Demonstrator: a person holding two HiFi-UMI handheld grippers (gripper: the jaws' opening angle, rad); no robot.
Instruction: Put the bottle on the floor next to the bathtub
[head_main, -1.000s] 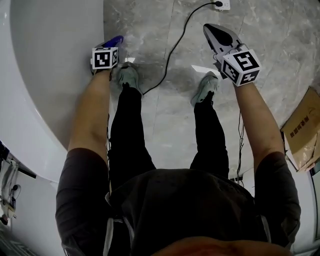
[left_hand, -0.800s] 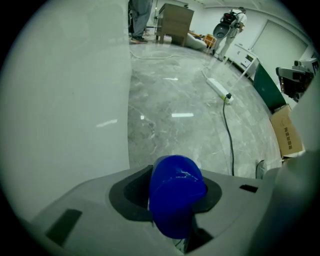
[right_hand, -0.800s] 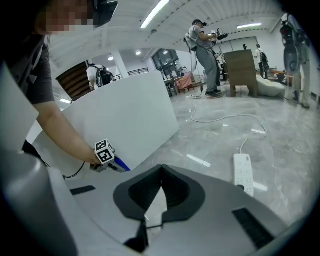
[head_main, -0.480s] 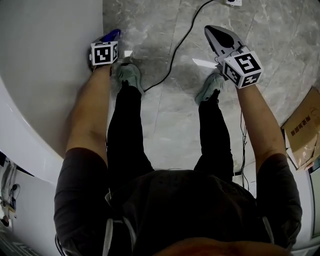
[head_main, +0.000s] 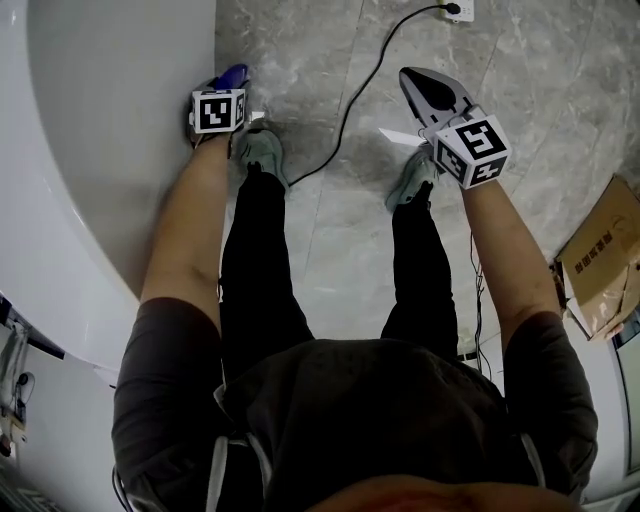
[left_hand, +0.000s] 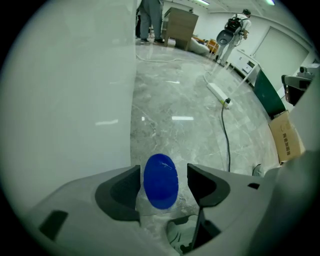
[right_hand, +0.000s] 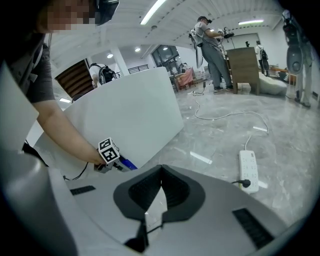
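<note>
The bottle, seen end-on as a blue oval cap (left_hand: 161, 181), stands on the grey marble floor right beside the white bathtub wall (left_hand: 75, 100). My left gripper (left_hand: 162, 186) is low over it. Its jaws are opening, and the bottle sits between them with a narrow gap on each side. From the head view only the blue top (head_main: 232, 77) shows, beyond the left gripper (head_main: 222, 92), close to the bathtub (head_main: 100, 150). My right gripper (head_main: 415, 82) hangs over the floor to the right. In its own view the right gripper (right_hand: 159, 192) has its jaws together with nothing between them.
A black cable (head_main: 350, 100) runs across the floor to a white power strip (right_hand: 248, 170). The person's two shoes (head_main: 262, 155) (head_main: 410, 180) stand between the grippers. A cardboard box (head_main: 605, 260) lies at the right. People and furniture stand far off.
Both grippers sit almost where they were. The left one stays low by the tub with the blue cap ahead of it, and the right one has drifted slightly left.
</note>
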